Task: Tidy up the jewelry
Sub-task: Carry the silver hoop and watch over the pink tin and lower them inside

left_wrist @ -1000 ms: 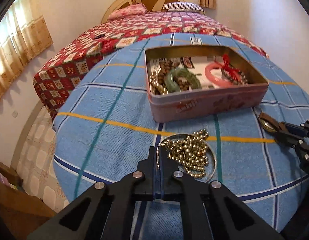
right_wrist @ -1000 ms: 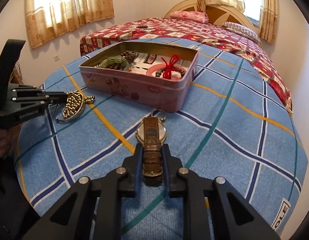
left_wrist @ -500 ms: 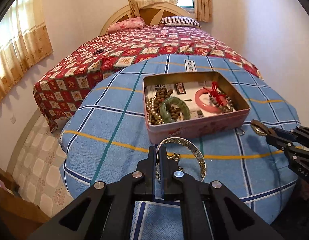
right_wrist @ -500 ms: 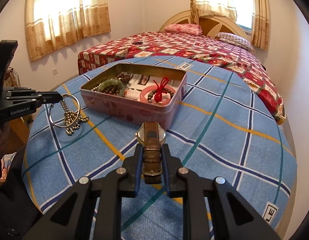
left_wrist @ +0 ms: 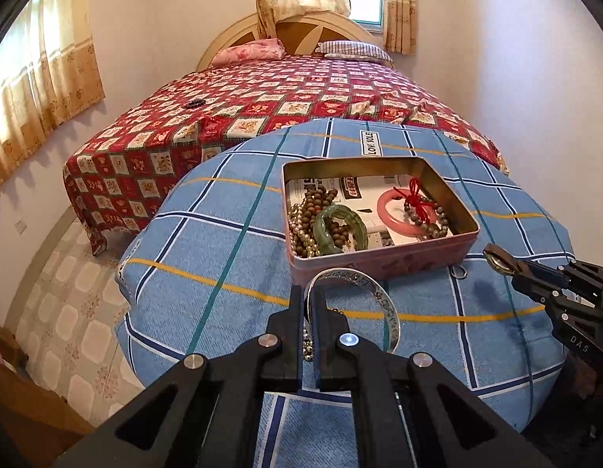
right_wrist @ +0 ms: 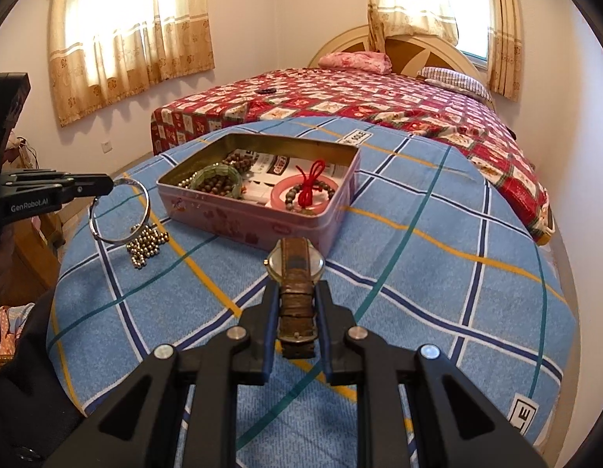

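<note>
My left gripper (left_wrist: 309,292) is shut on the rim of a silver bangle (left_wrist: 379,300), held in the air just in front of the pink tin box (left_wrist: 379,263). The right wrist view shows that gripper (right_wrist: 102,186) with the bangle (right_wrist: 145,210) hanging over a gold bead string (right_wrist: 147,243) on the cloth; whether the two touch is unclear. My right gripper (right_wrist: 295,290) is shut on the brown strap of a wristwatch (right_wrist: 295,263), near the tin (right_wrist: 243,228). The tin holds a green bangle (left_wrist: 340,230), brown beads and a pink bangle (left_wrist: 398,210) with a red cord.
The round table (left_wrist: 223,257) has a blue plaid cloth, and its edge falls away at left and front. A small metal ring (left_wrist: 459,272) lies by the tin. A bed (left_wrist: 282,97) with a red cover stands behind the table. Wooden furniture (left_wrist: 13,397) is at lower left.
My left gripper has risen with the silver bangle, lifting it off the gold beads, which stay on the cloth. My right gripper keeps its grip on the watch, tilted up slightly.
</note>
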A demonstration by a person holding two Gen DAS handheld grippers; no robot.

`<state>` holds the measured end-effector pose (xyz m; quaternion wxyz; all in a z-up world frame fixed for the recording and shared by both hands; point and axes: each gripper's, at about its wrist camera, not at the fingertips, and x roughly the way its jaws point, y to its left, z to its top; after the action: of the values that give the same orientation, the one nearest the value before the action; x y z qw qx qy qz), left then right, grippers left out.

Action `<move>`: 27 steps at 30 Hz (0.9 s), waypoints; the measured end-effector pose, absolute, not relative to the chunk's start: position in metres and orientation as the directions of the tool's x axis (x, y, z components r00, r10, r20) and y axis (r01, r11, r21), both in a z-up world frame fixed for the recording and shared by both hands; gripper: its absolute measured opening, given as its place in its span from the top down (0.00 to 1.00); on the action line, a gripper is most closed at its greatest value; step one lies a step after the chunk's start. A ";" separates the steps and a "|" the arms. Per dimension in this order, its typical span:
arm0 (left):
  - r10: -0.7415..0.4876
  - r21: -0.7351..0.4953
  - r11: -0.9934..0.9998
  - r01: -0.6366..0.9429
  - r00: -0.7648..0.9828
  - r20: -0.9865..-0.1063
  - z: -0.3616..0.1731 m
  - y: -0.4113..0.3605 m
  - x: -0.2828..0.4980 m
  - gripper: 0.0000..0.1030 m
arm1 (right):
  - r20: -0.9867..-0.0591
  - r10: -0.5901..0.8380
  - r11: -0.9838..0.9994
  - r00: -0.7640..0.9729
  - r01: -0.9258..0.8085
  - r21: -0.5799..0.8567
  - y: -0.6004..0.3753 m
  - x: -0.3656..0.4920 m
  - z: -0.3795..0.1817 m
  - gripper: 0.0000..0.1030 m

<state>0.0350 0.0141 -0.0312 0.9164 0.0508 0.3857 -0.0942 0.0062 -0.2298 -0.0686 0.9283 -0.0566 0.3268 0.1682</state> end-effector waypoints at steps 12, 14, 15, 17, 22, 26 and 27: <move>-0.101 0.069 0.977 0.202 0.721 -0.686 -0.023 0.008 0.044 0.98 | -0.597 0.263 0.941 0.758 -0.338 -0.015 -0.226 0.009 -0.057 0.80; -0.094 0.081 0.976 0.201 0.729 -0.678 -0.020 0.006 0.048 0.98 | -0.588 0.256 0.942 0.767 -0.335 -0.026 -0.224 0.012 -0.052 0.80; -0.089 0.089 0.976 0.200 0.735 -0.672 -0.018 0.004 0.051 0.98 | -0.583 0.253 0.942 0.772 -0.333 -0.031 -0.223 0.014 -0.050 0.80; -0.083 0.098 0.975 0.197 0.740 -0.667 -0.016 0.002 0.055 0.98 | -0.573 0.252 0.942 0.780 -0.334 -0.041 -0.221 0.018 -0.044 0.80; -0.077 0.111 0.974 0.199 0.746 -0.661 -0.014 -0.002 0.067 0.98 | -0.556 0.244 0.941 0.795 -0.333 -0.063 -0.216 0.030 -0.033 0.80; -0.072 0.124 0.972 0.200 0.754 -0.653 -0.011 -0.006 0.078 0.98 | -0.553 0.240 0.938 0.798 -0.337 -0.079 -0.212 0.040 -0.029 0.80; -0.071 0.126 0.972 0.199 0.756 -0.651 -0.010 -0.007 0.080 0.98 | -0.552 0.239 0.938 0.799 -0.338 -0.082 -0.211 0.043 -0.028 0.80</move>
<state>0.0805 -0.0067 -0.0095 0.9323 0.0941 0.3415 -0.0725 0.0425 -0.2115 -0.0275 0.9442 -0.0884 0.2781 0.1528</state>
